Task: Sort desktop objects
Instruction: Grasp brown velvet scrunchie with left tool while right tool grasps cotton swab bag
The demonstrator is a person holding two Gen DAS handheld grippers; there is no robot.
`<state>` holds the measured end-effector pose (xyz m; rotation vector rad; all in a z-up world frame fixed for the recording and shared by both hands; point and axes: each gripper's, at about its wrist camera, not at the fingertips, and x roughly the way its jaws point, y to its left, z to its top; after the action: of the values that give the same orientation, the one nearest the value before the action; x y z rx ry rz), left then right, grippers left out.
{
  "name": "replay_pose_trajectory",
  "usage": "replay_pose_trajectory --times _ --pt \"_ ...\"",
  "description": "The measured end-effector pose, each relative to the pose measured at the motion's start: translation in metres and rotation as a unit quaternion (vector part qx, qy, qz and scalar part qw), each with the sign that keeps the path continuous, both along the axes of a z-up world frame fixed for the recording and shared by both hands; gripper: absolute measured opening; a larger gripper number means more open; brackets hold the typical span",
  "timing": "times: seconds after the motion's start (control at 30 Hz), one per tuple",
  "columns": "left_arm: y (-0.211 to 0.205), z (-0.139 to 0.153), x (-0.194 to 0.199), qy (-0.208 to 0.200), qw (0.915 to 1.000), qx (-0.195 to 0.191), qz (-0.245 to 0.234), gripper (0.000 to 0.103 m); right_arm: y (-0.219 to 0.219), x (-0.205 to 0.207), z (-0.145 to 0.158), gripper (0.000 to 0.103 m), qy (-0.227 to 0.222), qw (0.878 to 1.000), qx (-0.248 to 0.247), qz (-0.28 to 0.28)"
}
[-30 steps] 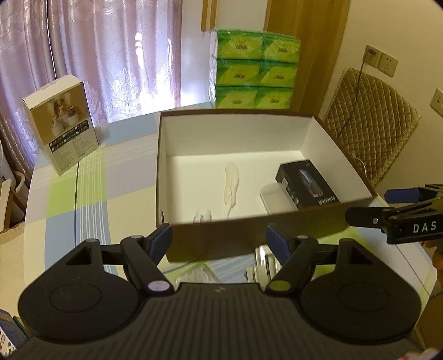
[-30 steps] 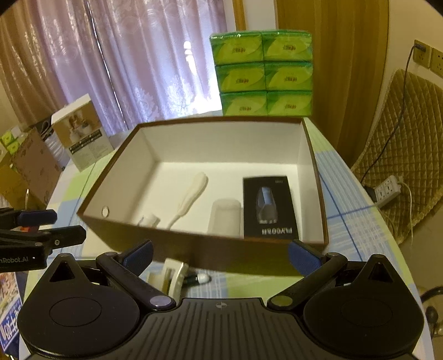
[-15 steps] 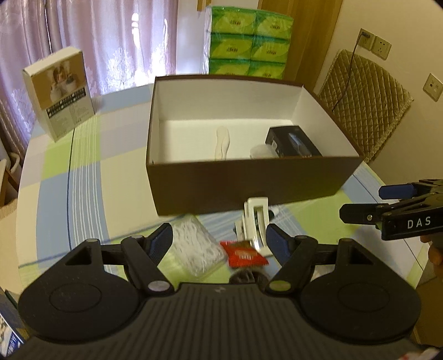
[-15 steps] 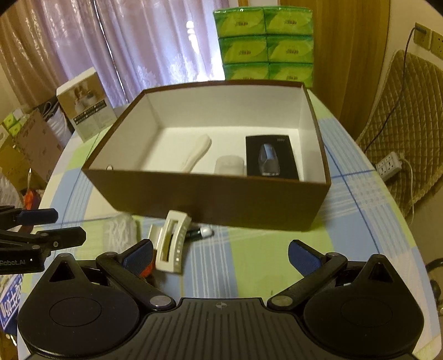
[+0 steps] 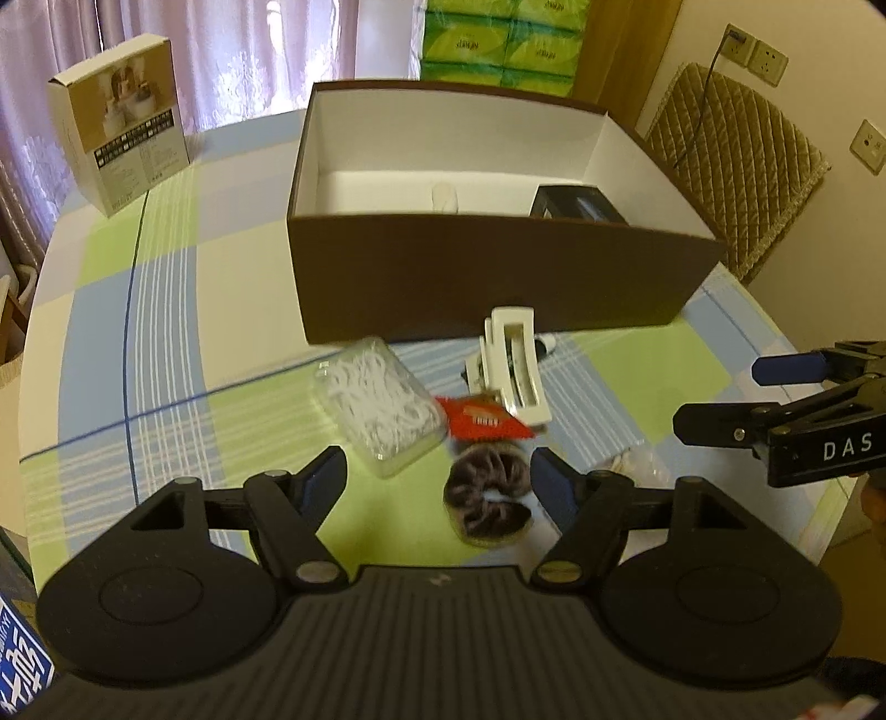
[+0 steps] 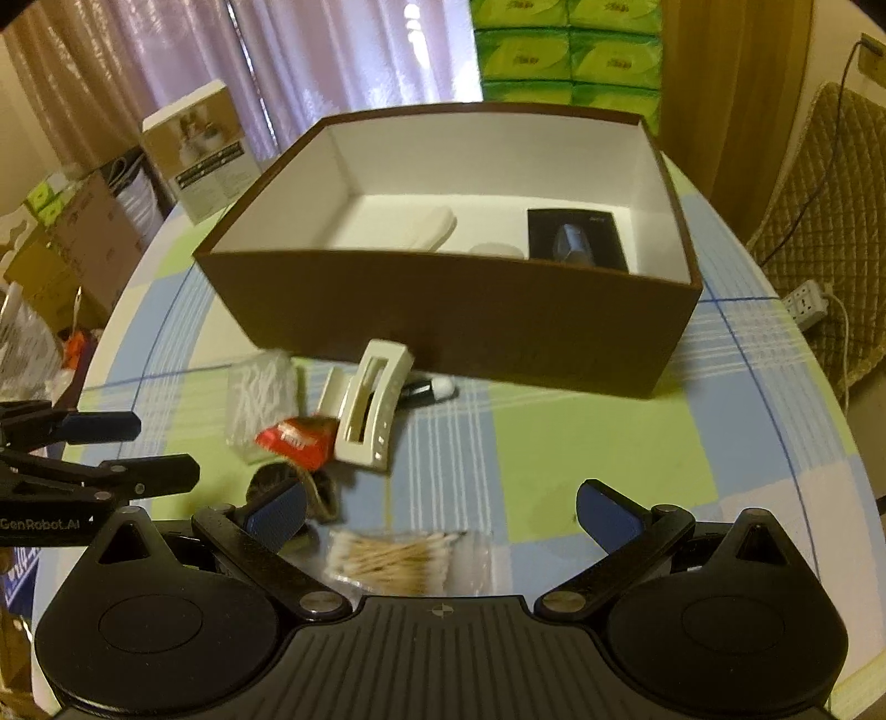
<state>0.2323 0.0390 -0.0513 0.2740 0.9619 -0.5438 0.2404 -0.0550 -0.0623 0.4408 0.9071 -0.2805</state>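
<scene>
A brown box [image 5: 487, 282] [image 6: 454, 315] with a white inside holds a black carton [image 6: 576, 246] and a white object [image 6: 432, 230]. In front of it lie a clear case of white floss picks [image 5: 379, 412] [image 6: 260, 399], a cream hair claw [image 5: 515, 365] [image 6: 371, 404], a red packet [image 5: 482, 423] [image 6: 296, 437], a brown scrunchie [image 5: 487, 495] [image 6: 277, 479] and a bag of cotton swabs [image 6: 398, 559]. My left gripper [image 5: 440, 479] [image 6: 130, 448] hangs open above the scrunchie. Over the swab bag my right gripper [image 6: 440, 512] [image 5: 720, 401] is open.
A photo-printed carton [image 5: 124, 119] [image 6: 202, 149] stands on the checked tablecloth [image 5: 166, 343] at the back left. Green tissue packs [image 5: 498, 44] [image 6: 570, 55] are stacked behind the box. A quilted chair [image 5: 731, 160] stands at the right, and a power strip [image 6: 805, 296] lies below it.
Both grippers have drawn back from over the box toward the table's near side and tilted down. The scrunchie and swab bag have come into view beneath them.
</scene>
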Motion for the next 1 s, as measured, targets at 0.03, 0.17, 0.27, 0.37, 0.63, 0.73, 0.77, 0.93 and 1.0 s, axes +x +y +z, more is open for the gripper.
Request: replay_pose_trajectory --times 0.03,0.17,0.27,0.37,0.63,0.73,0.77,0.93,1.0 --pt "0.001 -0.002 -0.001 0.002 1.0 0.001 -0.001 0.068 0.001 -0.001 -0.002 0.101 0.002 1.0 0.001 0.002" --pt "0.003 -0.008 -0.006 0.013 0.9999 0.002 -0.003 0.067 0.007 -0.004 -0.013 0.101 0.011 1.0 0.011 0.015" --pt "0.003 -0.015 -0.008 0.021 0.9998 0.003 -0.002 0.066 0.012 -0.005 -0.022 0.101 0.02 0.999 0.009 0.028" --pt "0.003 -0.023 -0.009 0.028 0.9996 0.007 0.001 0.065 0.016 -0.005 -0.031 0.101 0.026 0.999 0.007 0.038" --pt "0.003 -0.039 -0.008 0.048 0.9986 0.015 0.014 0.063 0.022 -0.001 -0.056 0.101 0.036 0.998 0.019 0.054" --pt "0.004 -0.042 -0.008 0.049 0.9984 0.019 0.019 0.063 0.023 0.003 -0.06 0.101 0.038 0.997 0.022 0.056" --pt "0.004 -0.043 -0.007 0.049 0.9984 0.02 0.021 0.063 0.024 0.005 -0.061 0.101 0.039 0.997 0.022 0.056" --pt "0.004 -0.046 -0.006 0.05 0.9981 0.023 0.028 0.063 0.027 0.015 -0.068 0.101 0.04 0.997 0.026 0.054" --pt "0.003 -0.047 -0.005 0.051 0.998 0.025 0.028 0.063 0.028 0.019 -0.072 0.101 0.045 0.997 0.023 0.051"
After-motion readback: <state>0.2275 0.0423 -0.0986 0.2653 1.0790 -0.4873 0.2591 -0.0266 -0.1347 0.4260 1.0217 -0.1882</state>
